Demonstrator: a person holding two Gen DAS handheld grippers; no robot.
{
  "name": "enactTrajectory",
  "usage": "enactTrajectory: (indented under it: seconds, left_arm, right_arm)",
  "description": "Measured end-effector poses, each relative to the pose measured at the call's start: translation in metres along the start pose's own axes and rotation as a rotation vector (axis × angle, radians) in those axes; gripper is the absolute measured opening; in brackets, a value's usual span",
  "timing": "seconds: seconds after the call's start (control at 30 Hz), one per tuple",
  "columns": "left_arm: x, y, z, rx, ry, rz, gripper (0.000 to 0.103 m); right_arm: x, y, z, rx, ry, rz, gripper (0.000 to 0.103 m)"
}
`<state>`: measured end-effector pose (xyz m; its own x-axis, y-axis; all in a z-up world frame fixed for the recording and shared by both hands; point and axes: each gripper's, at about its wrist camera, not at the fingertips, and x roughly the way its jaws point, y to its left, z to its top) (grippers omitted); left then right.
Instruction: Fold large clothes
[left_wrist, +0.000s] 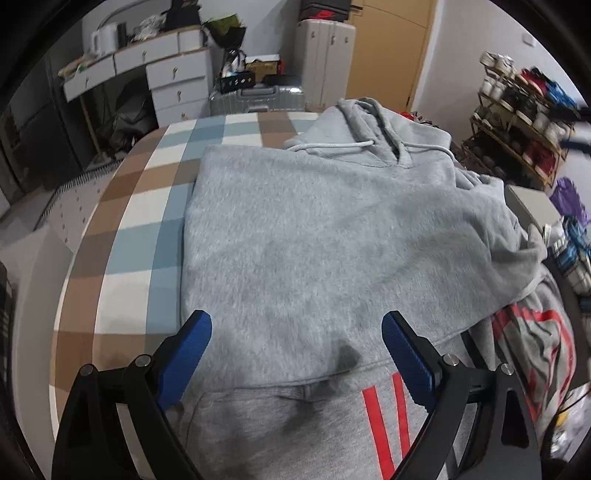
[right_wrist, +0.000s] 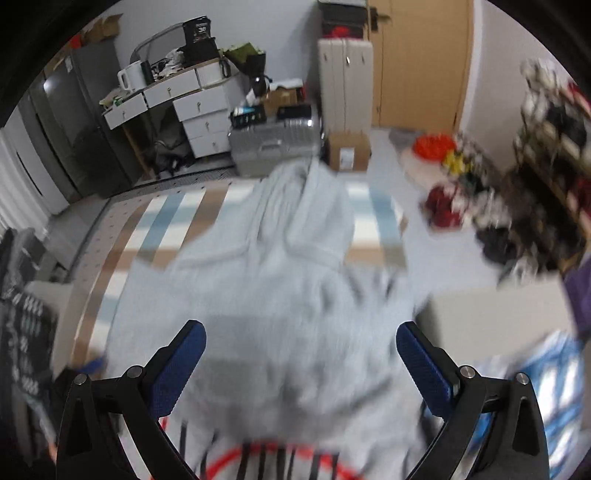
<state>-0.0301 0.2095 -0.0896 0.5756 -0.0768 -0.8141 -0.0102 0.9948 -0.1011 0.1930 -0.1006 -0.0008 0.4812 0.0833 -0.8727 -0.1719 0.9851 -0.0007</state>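
Between my left gripper's blue pads lies only grey fleece: the jaws stand wide apart, gripping nothing, hovering over the hoodie's near hem. Directly below, at six o'clock, a second grey garment with red stripes shows under that hem. From there the hoodie spreads flat toward twelve o'clock, its left edge folded straight, its hood and drawstring at the far end. Toward three o'clock a loose sleeve hangs off the side over more printed clothing. All of it rests on a checked blue, brown and white bedcover.

My right gripper is likewise spread wide, its pads clear of any cloth. That view is heavily blurred. The hoodie lies below and ahead, running toward twelve o'clock with the hood farthest away; red and black print shows at six o'clock.

Farther out, a white drawer unit stands at eleven o'clock, a silver suitcase at twelve, and a shoe rack at two.
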Motion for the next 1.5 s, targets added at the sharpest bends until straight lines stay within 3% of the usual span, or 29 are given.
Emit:
enactTrajectory:
  seconds: [0.1, 0.2, 0.27, 0.33, 0.4, 0.53, 0.6, 0.67, 0.73, 0.77, 0.93, 1.1, 1.17, 1.27, 1.37, 1.5]
  left_arm:
    - [0.001, 0.007, 0.001, -0.052, 0.031, -0.011, 0.091]
    - [0.004, 0.011, 0.001, -0.038, 0.040, -0.012, 0.091]
    - [0.005, 0.009, 0.002, -0.001, 0.030, -0.001, 0.091]
    - [0.006, 0.008, 0.004, 0.036, 0.010, -0.004, 0.091]
    - [0.009, 0.005, 0.006, 0.073, -0.003, -0.016, 0.091]
    - [0.018, 0.007, 0.005, 0.105, 0.024, -0.061, 0.091]
    - [0.025, 0.009, 0.003, 0.123, 0.045, -0.057, 0.091]
    - [0.031, 0.012, 0.001, 0.126, 0.076, -0.045, 0.091]
    - [0.034, 0.015, 0.001, 0.109, 0.091, -0.059, 0.091]
    - [0.033, 0.015, 0.001, 0.107, 0.091, -0.061, 0.091]
    - [0.029, 0.011, 0.002, 0.105, 0.078, -0.042, 0.091]
    - [0.019, 0.009, 0.005, 0.063, 0.037, -0.020, 0.091]
    - [0.014, 0.007, 0.007, 0.054, 0.014, -0.010, 0.091]
    - [0.001, 0.004, 0.009, 0.043, -0.048, 0.001, 0.091]
    - [-0.016, 0.001, 0.010, 0.037, -0.136, 0.004, 0.091]
    - [-0.032, 0.001, 0.012, 0.033, -0.237, 0.023, 0.091]
  right_arm:
    - [0.034, 0.004, 0.051, 0.009, -0.025, -0.013, 0.103]
    - [0.102, 0.005, 0.105, 0.022, 0.010, -0.034, 0.101]
    - [0.147, 0.005, 0.127, 0.031, 0.026, -0.056, 0.091]
    - [0.192, 0.001, 0.141, 0.036, 0.058, -0.064, 0.083]
    - [0.235, 0.002, 0.152, 0.026, 0.116, -0.098, 0.082]
    - [0.283, 0.003, 0.166, 0.026, 0.125, -0.117, 0.073]
    - [0.302, 0.007, 0.171, -0.014, 0.127, -0.217, 0.063]
    - [0.316, 0.003, 0.171, 0.003, 0.133, -0.257, 0.028]
    - [0.324, -0.002, 0.167, 0.035, 0.160, -0.233, 0.019]
    - [0.324, -0.002, 0.165, 0.024, 0.156, -0.243, 0.014]
    - [0.284, 0.012, 0.159, -0.065, 0.029, -0.279, 0.011]
    - [0.206, 0.041, 0.134, -0.250, -0.187, -0.391, 0.011]
    - [0.165, 0.049, 0.116, -0.278, -0.260, -0.386, 0.011]
    - [0.104, 0.061, 0.076, -0.306, -0.357, -0.339, 0.011]
    - [0.047, 0.073, 0.015, -0.368, -0.454, -0.279, 0.011]
    - [0.015, 0.082, -0.067, -0.412, -0.477, -0.150, 0.011]
